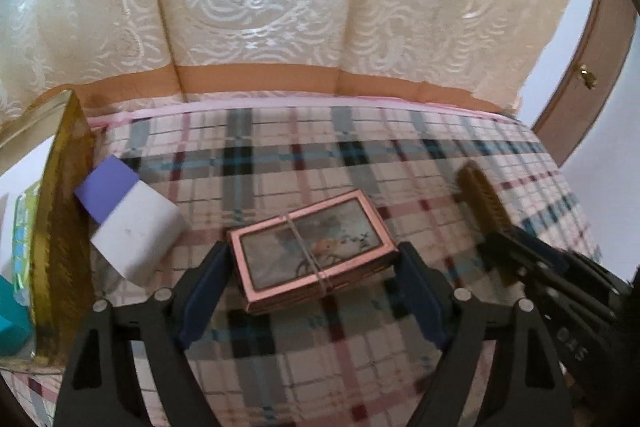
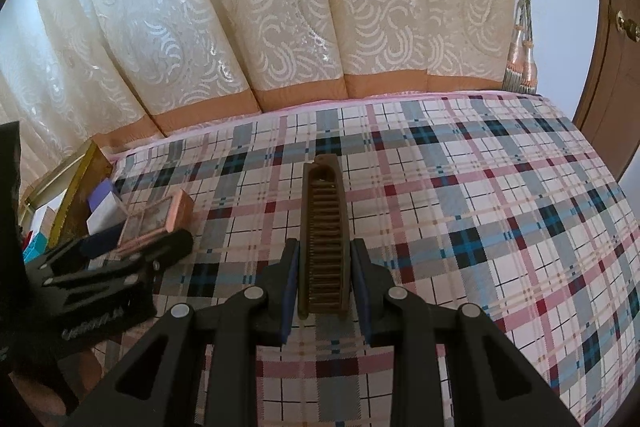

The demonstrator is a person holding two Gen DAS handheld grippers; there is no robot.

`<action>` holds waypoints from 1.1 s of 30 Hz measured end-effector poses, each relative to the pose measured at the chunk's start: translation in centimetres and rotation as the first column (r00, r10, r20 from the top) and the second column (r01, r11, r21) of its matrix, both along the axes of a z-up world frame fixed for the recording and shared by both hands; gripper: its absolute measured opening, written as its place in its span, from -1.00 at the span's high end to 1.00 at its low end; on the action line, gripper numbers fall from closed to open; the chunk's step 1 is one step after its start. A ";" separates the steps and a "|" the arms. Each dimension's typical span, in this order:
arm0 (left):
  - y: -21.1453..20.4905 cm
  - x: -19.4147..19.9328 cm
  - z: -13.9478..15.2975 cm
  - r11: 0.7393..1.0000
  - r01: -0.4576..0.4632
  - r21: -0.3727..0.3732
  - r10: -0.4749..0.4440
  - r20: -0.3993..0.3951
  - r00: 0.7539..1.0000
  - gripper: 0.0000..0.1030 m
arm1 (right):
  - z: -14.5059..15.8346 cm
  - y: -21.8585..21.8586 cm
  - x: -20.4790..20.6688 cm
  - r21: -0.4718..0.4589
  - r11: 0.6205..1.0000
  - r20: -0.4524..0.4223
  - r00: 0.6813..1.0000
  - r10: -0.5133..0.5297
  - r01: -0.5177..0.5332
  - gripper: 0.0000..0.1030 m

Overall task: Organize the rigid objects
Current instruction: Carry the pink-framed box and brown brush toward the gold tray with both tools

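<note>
Left wrist view: the left gripper (image 1: 312,263) straddles the card deck (image 1: 310,251), a pink-edged, rubber-banded stack lying flat on the plaid sheet (image 1: 360,163). Its jaws are spread, one blue pad at each short end of the deck; whether the pads already press the deck I cannot tell, though they look just at its edges. Left of the deck lies a purple-and-white box (image 1: 128,219), and beyond that stands a gold tray (image 1: 60,227), tilted on edge. Right of the deck, the right gripper (image 2: 324,275) pinches a brown comb (image 2: 322,239) along its sides, the comb pointing away toward the curtain (image 2: 240,7). The step in hand looks like taking up the deck. Next, the left jaws likely need to close square on the deck's ends, then lift without slipping the band.
</note>
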State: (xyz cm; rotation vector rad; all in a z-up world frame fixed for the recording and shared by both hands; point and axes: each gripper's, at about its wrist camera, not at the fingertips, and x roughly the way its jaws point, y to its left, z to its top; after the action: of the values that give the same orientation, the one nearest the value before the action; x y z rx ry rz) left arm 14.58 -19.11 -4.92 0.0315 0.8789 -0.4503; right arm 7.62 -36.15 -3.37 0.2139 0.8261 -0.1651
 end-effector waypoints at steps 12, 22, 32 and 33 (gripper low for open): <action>0.4 -3.4 2.3 0.997 0.038 -0.070 -0.033 0.069 0.997 -0.61 | 0.8 -0.1 -0.7 -0.002 1.000 0.052 0.998 -0.023 0.023 0.46; 2.7 -5.6 3.8 0.997 0.012 -0.076 -0.003 0.121 0.993 -0.61 | 1.5 1.0 -1.3 -0.021 1.000 0.104 0.995 -0.006 0.008 0.46; 6.5 -7.6 4.9 0.997 0.008 -0.073 0.004 0.163 0.987 -0.61 | 2.4 2.9 -2.4 -0.109 0.994 0.192 0.981 -0.011 0.032 0.46; 7.1 -7.7 5.0 0.997 0.006 -0.073 0.006 0.168 0.986 -0.61 | 2.5 3.1 -2.6 -0.108 0.993 0.196 0.980 -0.015 0.036 0.46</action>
State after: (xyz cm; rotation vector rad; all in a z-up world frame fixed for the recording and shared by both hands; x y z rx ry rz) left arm 6.90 -12.02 0.05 0.0021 0.6958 -0.4728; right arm 5.02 -33.00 -0.91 0.1330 0.6170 -0.2105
